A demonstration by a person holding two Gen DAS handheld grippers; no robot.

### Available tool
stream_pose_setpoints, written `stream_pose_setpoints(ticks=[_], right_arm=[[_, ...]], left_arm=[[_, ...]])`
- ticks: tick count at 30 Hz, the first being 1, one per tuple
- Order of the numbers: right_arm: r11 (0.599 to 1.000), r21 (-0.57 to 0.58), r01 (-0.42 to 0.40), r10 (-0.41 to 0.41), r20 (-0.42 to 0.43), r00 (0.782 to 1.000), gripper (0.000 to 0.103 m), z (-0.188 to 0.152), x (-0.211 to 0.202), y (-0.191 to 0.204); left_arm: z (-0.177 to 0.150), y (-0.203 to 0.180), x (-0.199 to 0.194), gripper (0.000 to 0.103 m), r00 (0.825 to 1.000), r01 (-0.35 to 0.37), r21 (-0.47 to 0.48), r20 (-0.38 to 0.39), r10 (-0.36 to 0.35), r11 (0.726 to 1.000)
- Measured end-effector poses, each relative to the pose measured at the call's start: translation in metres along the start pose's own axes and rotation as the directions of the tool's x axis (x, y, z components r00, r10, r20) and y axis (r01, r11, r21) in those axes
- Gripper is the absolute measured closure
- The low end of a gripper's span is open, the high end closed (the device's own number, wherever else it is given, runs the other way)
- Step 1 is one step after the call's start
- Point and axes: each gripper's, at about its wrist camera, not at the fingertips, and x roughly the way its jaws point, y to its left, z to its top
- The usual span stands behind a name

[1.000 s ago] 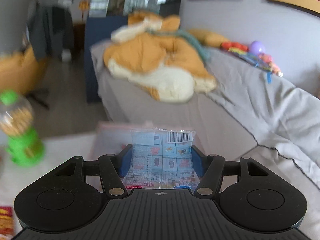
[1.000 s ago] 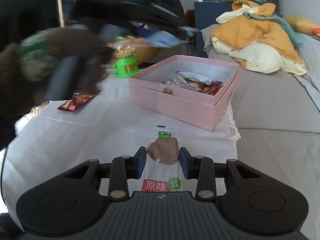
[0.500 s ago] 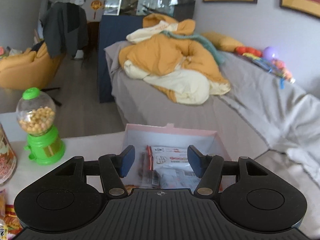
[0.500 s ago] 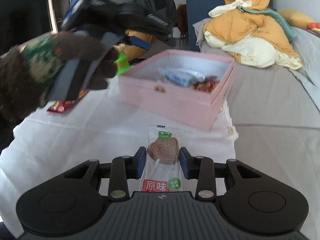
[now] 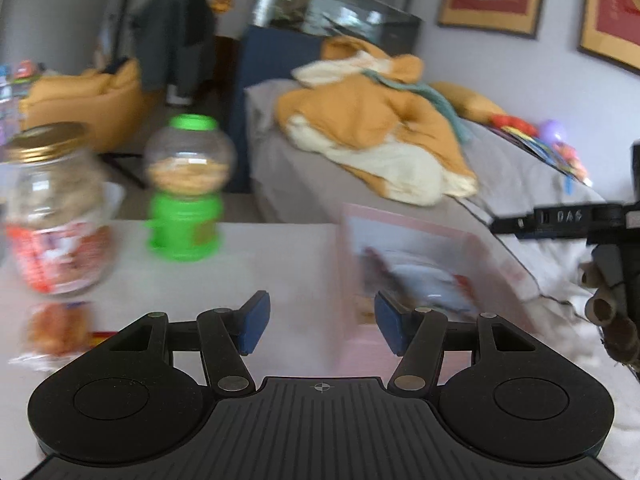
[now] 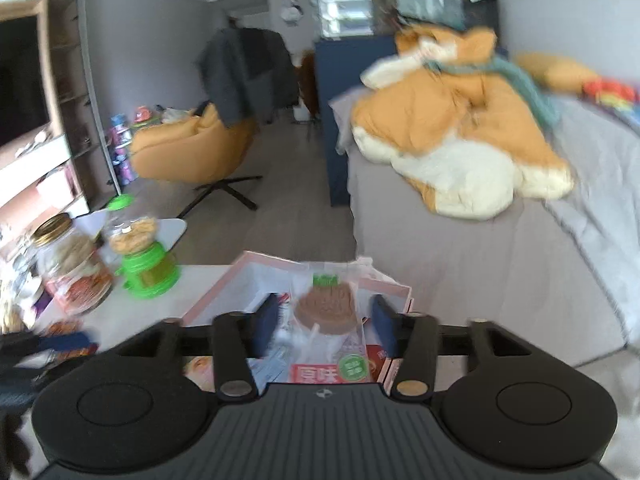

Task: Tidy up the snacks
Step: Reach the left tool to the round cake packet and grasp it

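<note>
The pink snack box [image 5: 416, 232] stands on the white-covered table with several packets inside; it also shows in the right wrist view [image 6: 240, 276]. My left gripper [image 5: 321, 326] is open and empty, just left of the box's near corner. My right gripper [image 6: 325, 324] is open above the box, with the brown cookie-lollipop packet [image 6: 326, 312] lying loose between the spread fingers. The other gripper and its gloved hand [image 5: 608, 264] show at the right edge of the left wrist view.
A green gumball dispenser [image 5: 184, 192] and a gold-lidded glass jar [image 5: 52, 208] stand left of the box. A loose orange snack packet [image 5: 56, 332] lies near the jar. A grey sofa with an orange blanket [image 6: 460, 136] is behind the table.
My left gripper dropped the blue-squared packet into the box, then swung left of it. My right gripper carried the lollipop packet over the box and opened.
</note>
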Motion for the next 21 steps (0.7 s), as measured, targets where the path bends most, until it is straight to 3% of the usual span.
stream_pose_setpoints(ticks=[4, 7, 10, 14, 19, 21], right_arm=[[0.998, 0.051, 0.024, -0.020, -0.077, 0.997, 0.034, -0.006, 0.035, -0.009], [0.998, 0.027, 0.064, -0.062, -0.077, 0.995, 0.034, -0.011, 0.045, 0.013], [0.998, -0.058, 0.026, -0.029, -0.049, 0.998, 0.034, -0.010, 0.045, 0.064], [0.968, -0.211, -0.133, 0.113, -0.102, 0.988, 0.029, -0.009, 0.052, 0.162], [0.910, -0.255, -0.328, 0.263, -0.256, 0.930, 0.028, -0.028, 0.081, 0.267], [0.894, -0.255, -0.368, 0.297, -0.278, 0.914, 0.028, -0.035, 0.096, 0.301]], left_arm=[[-0.009, 0.056, -0.024, 0.040, 0.985, -0.132, -0.054, 0.101, 0.137, 0.990], [-0.018, 0.108, -0.033, 0.040, 0.951, -0.253, -0.215, 0.125, 0.284, 0.943], [-0.030, 0.150, -0.042, 0.040, 0.932, -0.288, -0.326, 0.121, 0.342, 0.900], [-0.039, 0.172, -0.058, 0.040, 0.918, -0.297, -0.372, 0.144, 0.370, 0.880], [-0.044, 0.185, -0.085, 0.040, 0.881, -0.344, -0.410, 0.171, 0.442, 0.844], [-0.051, 0.191, -0.085, 0.040, 0.879, -0.362, -0.406, 0.151, 0.452, 0.839]])
